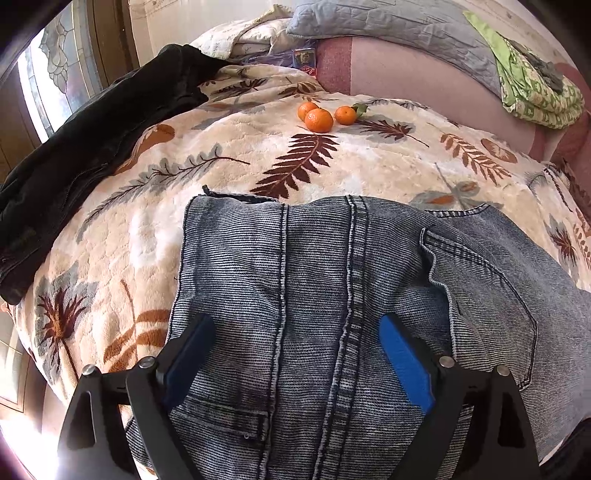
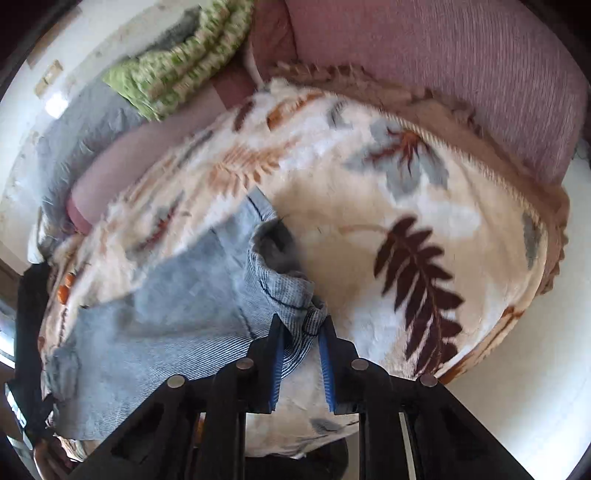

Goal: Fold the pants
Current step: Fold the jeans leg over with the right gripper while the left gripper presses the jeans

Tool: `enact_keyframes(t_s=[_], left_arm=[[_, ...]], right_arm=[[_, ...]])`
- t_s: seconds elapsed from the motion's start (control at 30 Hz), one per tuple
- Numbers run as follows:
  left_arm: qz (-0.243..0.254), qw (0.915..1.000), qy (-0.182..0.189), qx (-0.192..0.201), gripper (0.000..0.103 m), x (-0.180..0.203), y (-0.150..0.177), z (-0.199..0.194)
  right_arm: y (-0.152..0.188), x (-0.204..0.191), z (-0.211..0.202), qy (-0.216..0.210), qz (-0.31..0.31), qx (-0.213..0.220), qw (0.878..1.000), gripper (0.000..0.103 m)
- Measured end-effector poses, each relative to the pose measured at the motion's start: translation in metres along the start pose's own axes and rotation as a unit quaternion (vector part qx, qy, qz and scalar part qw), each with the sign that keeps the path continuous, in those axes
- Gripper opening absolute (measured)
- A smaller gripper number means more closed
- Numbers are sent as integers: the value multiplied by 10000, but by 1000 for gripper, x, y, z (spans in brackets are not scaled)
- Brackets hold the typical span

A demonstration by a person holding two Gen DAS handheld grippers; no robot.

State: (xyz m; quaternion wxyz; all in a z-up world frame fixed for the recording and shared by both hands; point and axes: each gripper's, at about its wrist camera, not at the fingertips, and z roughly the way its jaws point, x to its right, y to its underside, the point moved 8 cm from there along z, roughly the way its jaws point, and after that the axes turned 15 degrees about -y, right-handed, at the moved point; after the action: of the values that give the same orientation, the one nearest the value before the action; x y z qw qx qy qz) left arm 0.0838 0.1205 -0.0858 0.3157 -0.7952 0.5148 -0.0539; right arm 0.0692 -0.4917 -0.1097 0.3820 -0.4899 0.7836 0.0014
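Faded blue jeans (image 1: 314, 258) lie flat on a leaf-patterned fleece blanket (image 1: 258, 155). In the left wrist view my left gripper (image 1: 295, 319) hovers over the seat and centre seam. Its blue pads (image 1: 402, 362) stand wide apart, with nothing pinched between them. In the right wrist view the jeans (image 2: 184, 295) stretch away to the left. The end of a leg is curled up, with its hem (image 2: 284, 291) gaping. My right gripper (image 2: 301, 319) has its fingers close together on a bunched fold of that hem, and the cloth touches both fingertips.
Three tangerines (image 1: 319, 120) sit on the blanket beyond the jeans. A black jacket (image 1: 92, 140) lies at the left, and a grey pillow (image 1: 388, 29) and green cloth (image 1: 535, 88) at the back. The blanket's (image 2: 369, 184) edge drops to white floor (image 2: 535, 369) on the right.
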Motion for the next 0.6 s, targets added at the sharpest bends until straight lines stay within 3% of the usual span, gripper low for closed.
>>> enact_keyframes(t_s=[0.07,0.13,0.2,0.3,0.37,0.4,0.43,0.5,0.6], left_arm=[[-6,9999,58,-89,91,-1,-1,-3],[-48,9998,144,-159,91,-3,-4,-12],[-254,9986,474,-10,91,2,-12,-37],[27,9934,1076,387,91,36,-22,-83],[408,9868,1476,523,91,74,-20,-105],[633,9822,1707,459,91,98,-16,-112],[814,9782,1876,356,91,121,-10,-114],[1090,9717,2092,129,91,166,4,-114],[1455,9629,2258,-250,91,221,28,-109]], right_arm=[[0,5,-10,-394,208,110,9989,30],[2,5,-14,-394,143,-69,9991,39],[0,3,-25,-257,40,-170,9995,44],[-14,-5,-60,121,-162,469,9987,44],[-21,-24,-76,-68,-242,821,9963,44],[-26,-40,-72,-303,-317,791,9959,44],[-26,-58,-63,-608,-416,606,9954,46],[-21,-99,-34,-1373,-573,123,9888,61],[-12,-149,27,-2121,-865,-880,9694,62]])
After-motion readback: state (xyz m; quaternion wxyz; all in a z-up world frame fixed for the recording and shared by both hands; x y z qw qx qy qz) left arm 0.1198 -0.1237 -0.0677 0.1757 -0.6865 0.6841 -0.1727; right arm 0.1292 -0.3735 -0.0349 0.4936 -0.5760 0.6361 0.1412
